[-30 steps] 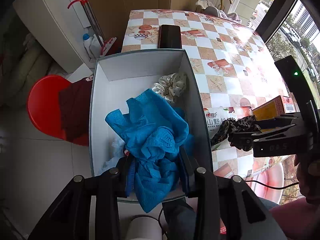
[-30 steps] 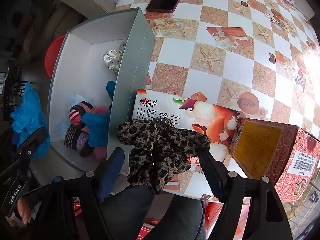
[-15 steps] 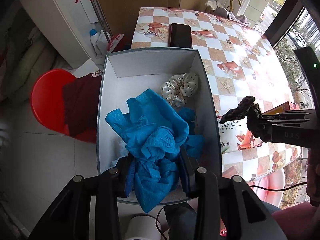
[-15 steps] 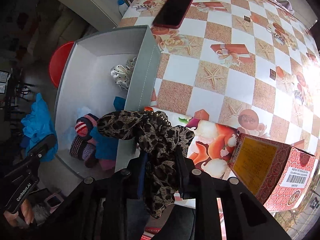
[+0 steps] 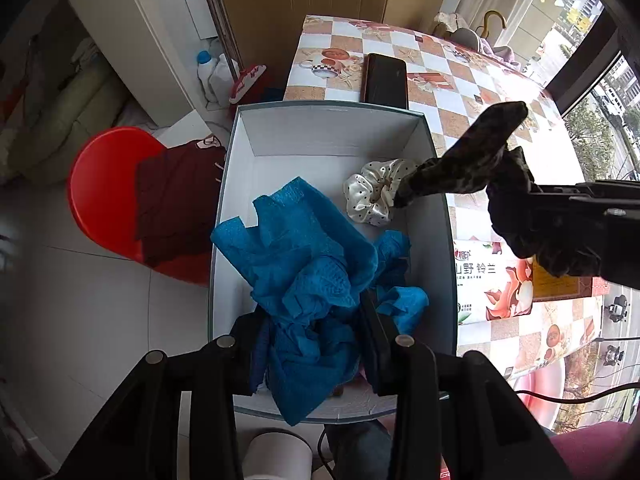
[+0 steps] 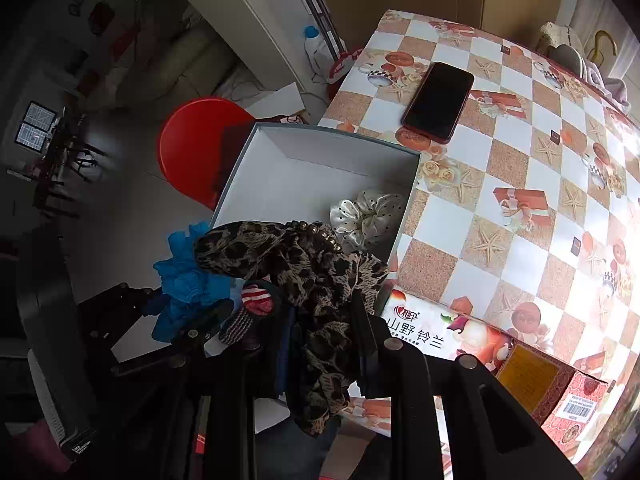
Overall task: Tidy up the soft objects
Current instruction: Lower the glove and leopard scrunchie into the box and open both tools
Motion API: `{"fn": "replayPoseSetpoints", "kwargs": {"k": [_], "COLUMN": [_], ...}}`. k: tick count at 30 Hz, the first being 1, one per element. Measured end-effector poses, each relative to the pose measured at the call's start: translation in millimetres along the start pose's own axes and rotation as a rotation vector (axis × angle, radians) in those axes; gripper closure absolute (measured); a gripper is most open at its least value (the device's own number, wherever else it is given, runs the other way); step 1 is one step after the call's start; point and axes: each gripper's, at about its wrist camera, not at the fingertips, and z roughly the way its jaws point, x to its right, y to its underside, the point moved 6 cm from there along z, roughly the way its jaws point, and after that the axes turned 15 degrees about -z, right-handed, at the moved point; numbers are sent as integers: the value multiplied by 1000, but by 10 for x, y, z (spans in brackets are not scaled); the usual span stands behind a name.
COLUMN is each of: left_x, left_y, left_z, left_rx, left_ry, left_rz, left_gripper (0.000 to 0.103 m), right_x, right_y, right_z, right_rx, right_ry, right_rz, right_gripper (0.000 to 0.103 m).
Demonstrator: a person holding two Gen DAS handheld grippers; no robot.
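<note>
Right wrist view: right gripper has clamped tight on the leopard scarf and lifted it off the tissue pack, now over the box. Drop comes next. Left gripper still pinches blue cloth over the box.

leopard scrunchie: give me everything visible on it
The leopard scrunchie is soft, gathered fabric in a brown-and-black print, with a row of small metal studs along one fold. It is clamped in the shut right gripper, bunched between the fingers, one loop sticking out sideways, the rest drooping. It hangs in the air over the box, near its table-side wall, above the white dotted scrunchie, touching only the gripper.
</note>
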Motion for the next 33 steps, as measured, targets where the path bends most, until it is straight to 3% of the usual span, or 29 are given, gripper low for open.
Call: {"fn": "replayPoseSetpoints", "kwargs": {"k": [25, 27, 29, 30, 32, 33], "left_x": [-87, -80, -84, -85, -91, -94], "left_y": [-14, -27, -38, -56, -82, -89], "left_z": [82, 58, 39, 42, 62, 72], "left_rx": [-12, 8, 16, 8, -8, -13], "left_ry": [-6, 3, 20, 33, 31, 21], "left_rz": [-43, -52, -73, -87, -104, -103], "left_gripper": [60, 54, 42, 36, 25, 19], "right_x": [-184, -187, -191, -194, -185, -178], "right_y": [-152, -153, -159, -159, -161, -164], "right_z": [192, 210, 225, 225, 217, 204], "right_rx": [-56, -63, -65, -64, -62, -58], "right_ry": [13, 8, -1, -6, 3, 14], "right_rz": [-70, -68, -70, -69, -67, -67], "right_gripper": [77, 77, 76, 72, 44, 38]}}
